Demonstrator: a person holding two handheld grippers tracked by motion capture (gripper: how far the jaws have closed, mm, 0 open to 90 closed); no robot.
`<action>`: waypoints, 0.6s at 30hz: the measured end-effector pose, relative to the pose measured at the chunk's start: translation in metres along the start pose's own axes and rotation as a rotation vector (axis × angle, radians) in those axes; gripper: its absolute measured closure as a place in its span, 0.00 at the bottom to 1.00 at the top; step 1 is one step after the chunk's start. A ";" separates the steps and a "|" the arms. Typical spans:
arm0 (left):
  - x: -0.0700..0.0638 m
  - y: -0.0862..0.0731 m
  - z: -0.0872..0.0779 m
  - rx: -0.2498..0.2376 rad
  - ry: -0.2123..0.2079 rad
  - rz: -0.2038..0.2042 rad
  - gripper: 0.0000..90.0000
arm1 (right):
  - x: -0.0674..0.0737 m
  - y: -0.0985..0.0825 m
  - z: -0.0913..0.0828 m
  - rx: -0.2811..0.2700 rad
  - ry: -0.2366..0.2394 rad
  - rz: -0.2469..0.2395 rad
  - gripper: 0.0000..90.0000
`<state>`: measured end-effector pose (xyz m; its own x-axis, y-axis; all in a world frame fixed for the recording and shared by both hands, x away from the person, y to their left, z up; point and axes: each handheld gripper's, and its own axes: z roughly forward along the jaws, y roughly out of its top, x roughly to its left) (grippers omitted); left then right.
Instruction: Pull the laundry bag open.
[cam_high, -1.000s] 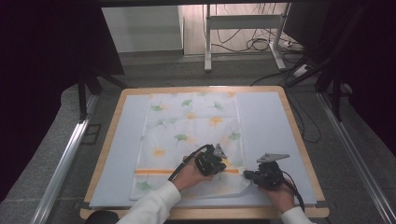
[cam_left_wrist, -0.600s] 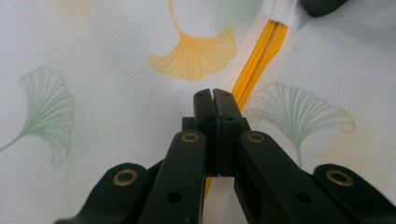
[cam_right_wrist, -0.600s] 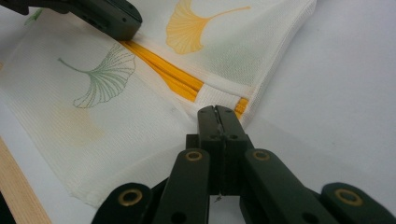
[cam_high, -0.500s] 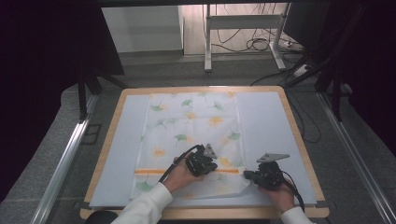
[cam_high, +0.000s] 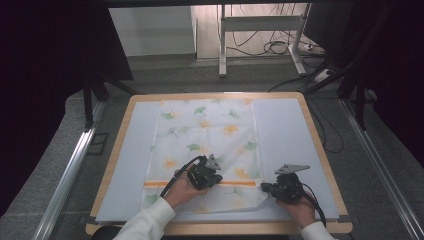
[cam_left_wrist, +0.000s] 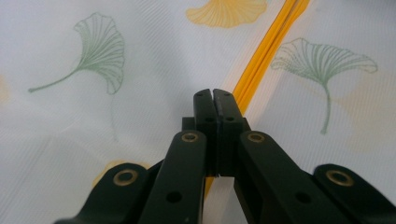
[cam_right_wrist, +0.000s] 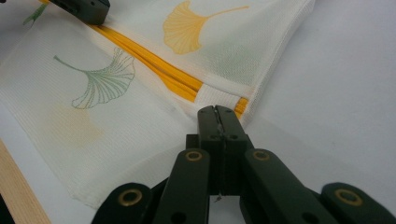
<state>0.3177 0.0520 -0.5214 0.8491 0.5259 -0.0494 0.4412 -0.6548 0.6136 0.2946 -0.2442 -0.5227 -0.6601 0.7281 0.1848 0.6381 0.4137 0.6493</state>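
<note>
A white mesh bag (cam_high: 205, 135) printed with green and yellow ginkgo leaves lies flat on the pale mat, an orange zipper (cam_high: 235, 183) running across its near end. My left gripper (cam_high: 217, 179) is shut, its tips (cam_left_wrist: 213, 93) down on the zipper line (cam_left_wrist: 266, 51); anything pinched is hidden. My right gripper (cam_high: 263, 187) is shut too, its tips (cam_right_wrist: 216, 109) against the white tab at the zipper's right end (cam_right_wrist: 219, 98), at the bag's corner. The left gripper (cam_right_wrist: 79, 9) sits farther along the zipper (cam_right_wrist: 149, 60).
The bag rests on a light blue-white mat (cam_high: 285, 130) on a wooden-edged table (cam_high: 320, 150). Bare mat lies left and right of the bag. The table's near wooden edge (cam_right_wrist: 18, 186) runs close to the bag's corner. Metal rails and cables are beyond the table.
My left gripper has slid leftward along the orange zipper, away from the right gripper. The right gripper has stayed at the bag's right corner.
</note>
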 end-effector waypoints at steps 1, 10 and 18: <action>0.001 -0.001 -0.001 -0.003 0.002 -0.004 1.00 | 0.000 0.000 0.000 0.000 0.000 0.000 1.00; 0.004 -0.011 -0.007 -0.012 0.002 -0.040 1.00 | 0.000 0.000 0.000 0.000 0.000 0.000 1.00; 0.006 -0.015 -0.010 -0.011 0.010 -0.043 1.00 | 0.001 0.000 0.000 0.001 -0.005 -0.004 1.00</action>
<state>0.3129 0.0703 -0.5229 0.8264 0.5589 -0.0685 0.4743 -0.6254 0.6196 0.2941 -0.2436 -0.5224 -0.6605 0.7294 0.1782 0.6357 0.4171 0.6495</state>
